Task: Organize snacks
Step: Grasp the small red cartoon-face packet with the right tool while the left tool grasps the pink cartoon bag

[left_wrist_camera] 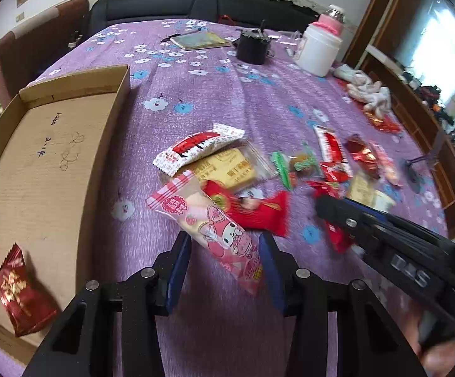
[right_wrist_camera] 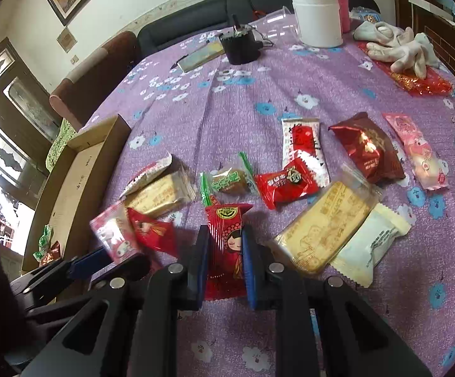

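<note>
Two claws, each clamped on a snack packet over the purple counter (left_wrist_camera: 214, 94).

Left claw (left_wrist_camera: 224, 248) grips a pink cartoon-rabbit packet (left_wrist_camera: 214, 229); right claw (right_wrist_camera: 225, 245) pinches a red girl-print packet (right_wrist_camera: 227, 245). Cardboard tray (left_wrist_camera: 114, 106) sits left, holding two packets, with bare floor showing between them and its far wall.

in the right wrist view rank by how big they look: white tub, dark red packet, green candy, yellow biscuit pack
1. yellow biscuit pack, though it lies nearest the camera
2. dark red packet and white tub look alike, and the tub stands farther off
3. green candy
</note>
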A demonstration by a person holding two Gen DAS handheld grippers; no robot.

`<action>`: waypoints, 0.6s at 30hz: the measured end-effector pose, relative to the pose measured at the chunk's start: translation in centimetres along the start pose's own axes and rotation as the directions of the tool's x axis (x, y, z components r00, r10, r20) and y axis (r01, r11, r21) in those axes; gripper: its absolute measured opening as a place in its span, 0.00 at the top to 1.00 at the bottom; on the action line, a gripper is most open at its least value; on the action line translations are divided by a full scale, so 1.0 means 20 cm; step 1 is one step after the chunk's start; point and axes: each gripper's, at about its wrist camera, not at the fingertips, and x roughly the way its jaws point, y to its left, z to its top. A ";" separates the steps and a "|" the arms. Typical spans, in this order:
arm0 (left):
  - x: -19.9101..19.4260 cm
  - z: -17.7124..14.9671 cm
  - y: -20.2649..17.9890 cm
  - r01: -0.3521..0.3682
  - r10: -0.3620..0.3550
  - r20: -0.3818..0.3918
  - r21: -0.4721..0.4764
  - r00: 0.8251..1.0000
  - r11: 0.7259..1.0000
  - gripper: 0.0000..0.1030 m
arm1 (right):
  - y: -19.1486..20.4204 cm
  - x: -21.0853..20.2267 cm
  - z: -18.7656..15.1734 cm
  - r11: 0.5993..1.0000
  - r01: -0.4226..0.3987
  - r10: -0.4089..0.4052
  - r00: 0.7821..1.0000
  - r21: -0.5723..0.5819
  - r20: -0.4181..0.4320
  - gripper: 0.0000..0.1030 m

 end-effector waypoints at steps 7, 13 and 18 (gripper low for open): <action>-0.01 -0.01 0.00 -0.022 0.018 0.108 0.041 0.994 0.999 0.74 | -0.01 -0.03 0.00 1.000 -0.017 0.017 1.000 0.014 0.016 0.82; -0.08 -0.01 0.00 -0.039 0.021 0.215 0.080 0.976 0.996 0.74 | 0.05 -0.05 0.00 0.999 -0.033 0.034 0.998 -0.023 0.053 0.82; -0.11 -0.01 -0.01 -0.055 0.028 0.250 0.104 0.968 0.993 0.74 | 0.10 -0.05 -0.01 0.997 -0.033 0.038 0.996 -0.064 0.078 0.82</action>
